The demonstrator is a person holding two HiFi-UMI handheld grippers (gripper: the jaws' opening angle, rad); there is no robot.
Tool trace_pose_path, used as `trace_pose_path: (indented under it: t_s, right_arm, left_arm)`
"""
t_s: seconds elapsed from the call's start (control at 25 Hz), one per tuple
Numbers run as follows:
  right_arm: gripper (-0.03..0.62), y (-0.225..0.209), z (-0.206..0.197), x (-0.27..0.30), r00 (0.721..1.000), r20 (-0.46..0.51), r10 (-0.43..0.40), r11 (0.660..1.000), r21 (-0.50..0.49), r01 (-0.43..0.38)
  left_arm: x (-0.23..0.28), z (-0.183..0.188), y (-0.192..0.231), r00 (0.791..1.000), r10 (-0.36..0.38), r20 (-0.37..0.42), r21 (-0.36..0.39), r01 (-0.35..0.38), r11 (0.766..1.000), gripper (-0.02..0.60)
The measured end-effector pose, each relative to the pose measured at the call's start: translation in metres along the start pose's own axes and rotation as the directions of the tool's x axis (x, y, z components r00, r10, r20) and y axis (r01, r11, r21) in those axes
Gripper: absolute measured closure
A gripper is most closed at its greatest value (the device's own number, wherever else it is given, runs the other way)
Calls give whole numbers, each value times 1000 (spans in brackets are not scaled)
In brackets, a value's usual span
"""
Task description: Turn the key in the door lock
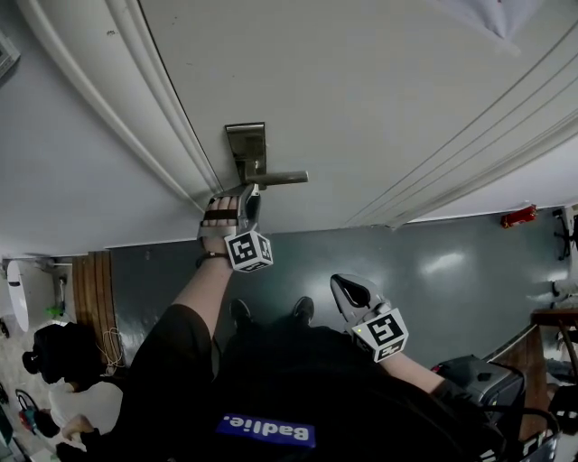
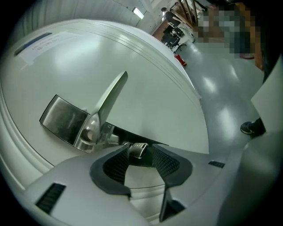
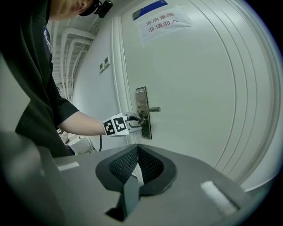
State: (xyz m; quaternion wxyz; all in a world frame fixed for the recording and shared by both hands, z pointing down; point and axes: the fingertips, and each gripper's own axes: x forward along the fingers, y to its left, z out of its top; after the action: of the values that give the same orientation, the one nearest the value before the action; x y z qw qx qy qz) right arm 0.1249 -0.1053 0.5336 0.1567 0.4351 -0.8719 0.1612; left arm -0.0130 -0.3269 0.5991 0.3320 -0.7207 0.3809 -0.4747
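A steel lock plate (image 1: 245,144) with a lever handle (image 1: 278,179) sits on the pale door (image 1: 361,90). In the left gripper view a small silver key head (image 2: 138,149) sticks out of the plate (image 2: 62,118) below the lever (image 2: 111,98). My left gripper (image 2: 138,155) stands open around the key head, with a gap beside the right pad. In the head view this left gripper (image 1: 246,200) is right under the lever and hides the key. My right gripper (image 1: 344,287) hangs lower and back from the door, its pads (image 3: 137,148) together on nothing.
A paper notice (image 3: 162,21) and a blue sign (image 3: 149,9) are high on the door. The door frame (image 1: 135,99) runs along the left. On the grey floor lie a red object (image 1: 518,217), a black case (image 1: 470,379) and a wooden bench (image 1: 553,318).
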Motion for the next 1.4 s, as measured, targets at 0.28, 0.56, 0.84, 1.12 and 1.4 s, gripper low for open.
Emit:
trace_pose_path:
  t_s: [0.28,0.56,0.84,1.12,1.4]
  right_arm:
    - [591,-10,-6,-4,1000,-26,-4,1000,-1,4]
    - [591,-22,-12,-8,998,-57,-5,1000,-12,5]
    - [591,-31,-14,-12,998,-60,5,1000,-9,-6]
    - [592,-35,-16,-14,998,-61,22,1000,0,-22]
    - [592,-44,-16,-21,999,-52,6,1000,-2,-6]
  left_arm:
    - [15,-6,11,998,51,-38,-79,-54,995,450]
    - [15,-5,11,995,75,-70,-157,-85,984,465]
    - [16,-5,10,990,69,-121,-171,-89,981,457]
    - [16,-5,13,990,26,-141,-307,-69,949,457]
    - [14,-6,15,993,24,-116,-426,-72,902,457]
